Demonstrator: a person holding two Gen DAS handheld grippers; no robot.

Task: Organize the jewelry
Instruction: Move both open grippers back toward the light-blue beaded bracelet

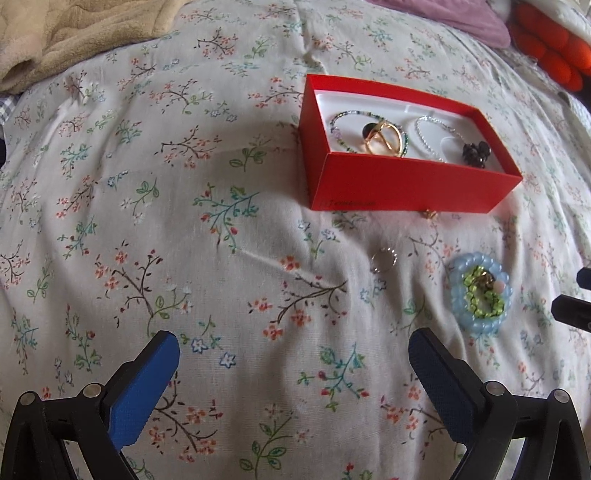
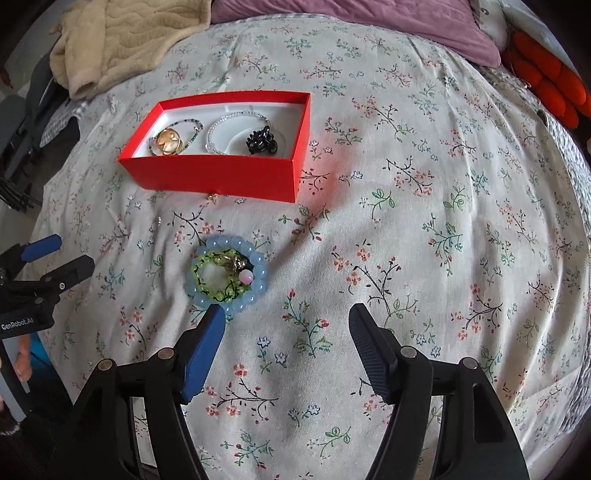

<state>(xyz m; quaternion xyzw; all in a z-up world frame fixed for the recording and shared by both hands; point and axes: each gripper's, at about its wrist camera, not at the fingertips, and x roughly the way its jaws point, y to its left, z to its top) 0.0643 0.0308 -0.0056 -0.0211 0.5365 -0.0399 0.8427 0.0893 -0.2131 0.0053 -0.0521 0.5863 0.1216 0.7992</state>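
A red box [image 1: 399, 184] [image 2: 221, 173] sits open on the floral bedspread, holding a gold ring piece [image 1: 384, 138] [image 2: 168, 142], beaded bracelets [image 2: 221, 129] and a dark clip [image 1: 476, 151] [image 2: 262, 142]. On the cloth in front of it lie a blue bead bracelet [image 1: 456, 295] [image 2: 258, 273] with a green bead bracelet [image 1: 484, 295] [image 2: 207, 273] inside it, a small silver ring [image 1: 384, 260] [image 2: 155, 223] and a tiny gold piece [image 1: 430, 214] [image 2: 213, 197]. My left gripper [image 1: 293, 350] is open and empty. My right gripper [image 2: 286, 325] is open, its left fingertip [image 2: 212, 325] just short of the blue bracelet.
A beige blanket [image 1: 74, 33] [image 2: 122, 40] lies at the far left, a purple cloth [image 2: 369, 22] and an orange cushion [image 2: 550, 85] at the far right. The left gripper shows at the left edge of the right wrist view [image 2: 48, 266].
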